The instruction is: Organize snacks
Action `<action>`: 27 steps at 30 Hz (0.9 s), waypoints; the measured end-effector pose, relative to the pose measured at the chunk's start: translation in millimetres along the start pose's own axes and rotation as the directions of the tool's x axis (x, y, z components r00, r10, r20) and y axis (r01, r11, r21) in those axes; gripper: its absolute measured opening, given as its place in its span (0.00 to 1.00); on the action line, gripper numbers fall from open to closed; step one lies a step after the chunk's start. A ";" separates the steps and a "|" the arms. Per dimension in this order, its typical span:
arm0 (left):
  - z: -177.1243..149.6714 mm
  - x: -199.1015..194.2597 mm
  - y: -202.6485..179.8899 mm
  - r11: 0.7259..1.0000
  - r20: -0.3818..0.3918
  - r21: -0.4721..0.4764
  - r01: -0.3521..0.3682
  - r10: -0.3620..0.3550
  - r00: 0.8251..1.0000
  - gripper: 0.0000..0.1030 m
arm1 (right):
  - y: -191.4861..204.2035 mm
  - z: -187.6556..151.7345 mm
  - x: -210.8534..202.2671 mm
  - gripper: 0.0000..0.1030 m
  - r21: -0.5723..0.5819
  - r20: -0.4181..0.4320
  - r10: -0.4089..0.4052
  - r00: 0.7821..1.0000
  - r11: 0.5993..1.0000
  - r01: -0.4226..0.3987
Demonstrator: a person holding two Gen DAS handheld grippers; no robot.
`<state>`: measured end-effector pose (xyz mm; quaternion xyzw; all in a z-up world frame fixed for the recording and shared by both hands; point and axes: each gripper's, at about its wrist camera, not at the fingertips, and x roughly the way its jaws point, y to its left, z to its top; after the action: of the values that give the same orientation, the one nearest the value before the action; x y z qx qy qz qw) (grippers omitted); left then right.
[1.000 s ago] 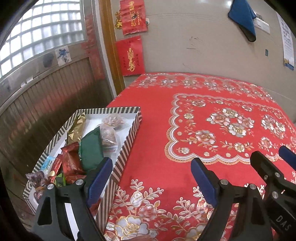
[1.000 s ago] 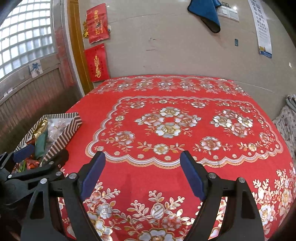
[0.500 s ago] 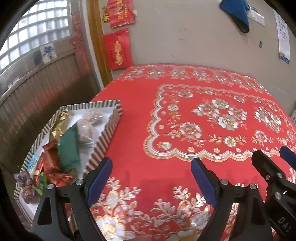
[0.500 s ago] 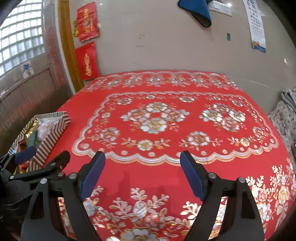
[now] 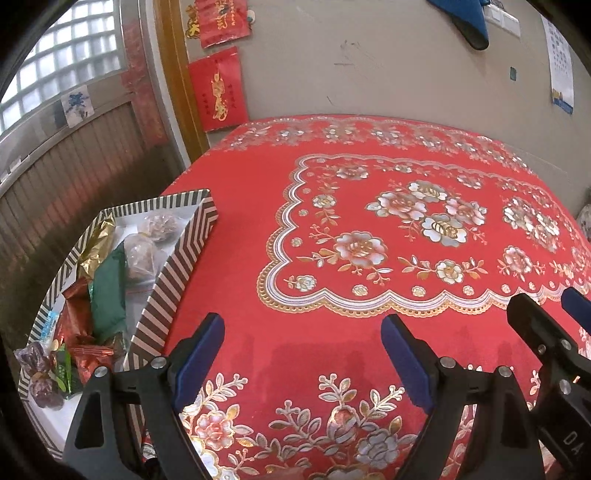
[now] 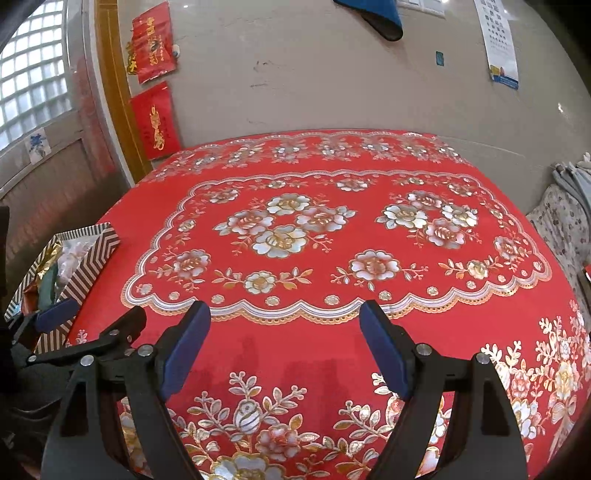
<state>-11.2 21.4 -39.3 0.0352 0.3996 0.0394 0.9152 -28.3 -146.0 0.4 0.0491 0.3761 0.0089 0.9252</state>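
Left wrist view: left gripper point(image 5: 303, 350) at 6 o'clock, jaws spread wide, nothing between them, only red flowered tablecloth point(image 5: 369, 206) beneath. Striped box point(image 5: 173, 273) at 9 o'clock, sitting at the table's left edge, just beside the left finger. Snacks inside: a green packet point(image 5: 109, 291) in the middle, a gold wrapper point(image 5: 96, 242) at its far side, two clear-wrapped pieces point(image 5: 147, 240) toward the far corner, red wrappers point(image 5: 79, 317) nearer, purple-wrapped sweets point(image 5: 38, 373) at the near corner. Part of the right gripper point(image 5: 546, 332) shows at 4 o'clock. Red paper hangings point(image 5: 218, 88) on the wall at 11 o'clock; blue cloth point(image 5: 469, 18) at 1 o'clock.

Right wrist view: right gripper point(image 6: 284, 347) at 6 o'clock, jaws wide apart, empty, over bare tablecloth. Striped box at 9 o'clock, partly hidden behind the left gripper's fingers point(image 6: 59, 314); snack contents only partly visible. Wall poster point(image 6: 498, 44) at 1 o'clock. Patterned fabric point(image 6: 565, 229) beyond the table edge at 3 o'clock.
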 end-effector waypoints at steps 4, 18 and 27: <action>0.0 0.3 -0.2 1.000 0.000 0.002 0.001 -0.001 1.000 0.85 | -1.5 -0.6 1.5 0.81 0.003 -0.003 0.002 1.000 1.000 -0.002; -2.7 -20.3 24.6 0.999 0.031 -0.027 -0.030 0.031 0.999 0.85 | 16.6 -0.9 -7.0 0.81 -0.020 0.020 0.040 0.999 0.999 -0.039; -7.7 -44.9 76.5 0.990 0.060 -0.095 -0.102 0.108 0.992 0.85 | 63.6 -1.5 -14.5 0.81 -0.108 0.033 0.128 0.991 0.986 -0.123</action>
<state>-50.6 93.1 -4.5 0.0153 0.3652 0.1045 0.9249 -38.5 -83.3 15.6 0.0238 0.3529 0.0861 0.9314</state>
